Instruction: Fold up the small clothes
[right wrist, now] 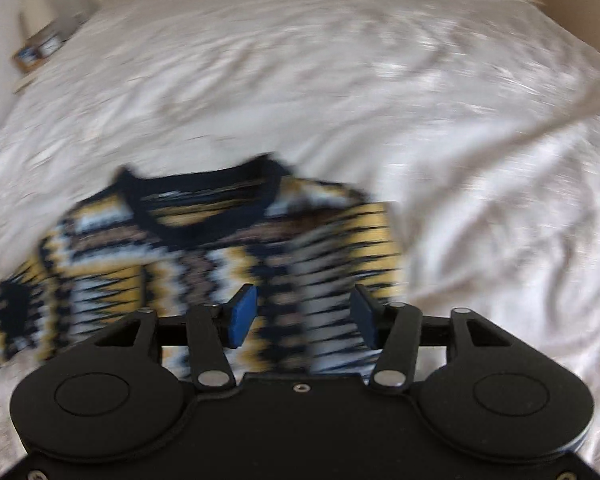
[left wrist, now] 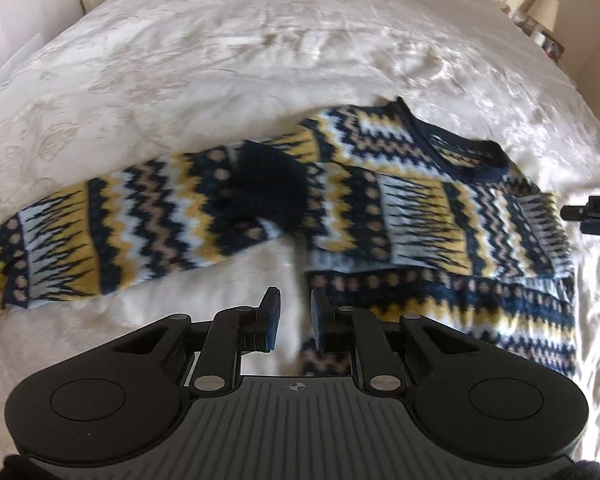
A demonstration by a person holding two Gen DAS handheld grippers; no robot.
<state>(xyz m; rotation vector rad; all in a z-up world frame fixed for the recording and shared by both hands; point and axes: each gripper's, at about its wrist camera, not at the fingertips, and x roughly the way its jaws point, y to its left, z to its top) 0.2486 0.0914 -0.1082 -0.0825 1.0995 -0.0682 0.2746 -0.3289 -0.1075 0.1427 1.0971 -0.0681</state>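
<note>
Left wrist view shows your left tool (left wrist: 293, 320) hovering with its blue pads slightly apart, pinching nothing, above bare bedspread (left wrist: 260, 60). The patterned knit sweater (left wrist: 400, 208) lies flat on the bed just ahead. One sleeve (left wrist: 100, 224) stretches away to the left, and the sweater body sits ahead and to the right. A dark pom-pom-like patch (left wrist: 268, 184) sits near the shoulder.

Your right tool (right wrist: 302, 318) is spread wide and empty, directly over the sweater's lower body, with the navy collar (right wrist: 204, 208) beyond it.

Risks, as a judgement: the right view is blurred, suggesting fast motion, so a hasty pinch could catch only one layer or bunch the knit. The left tool could also grab bedspread along with the sleeve.
</note>
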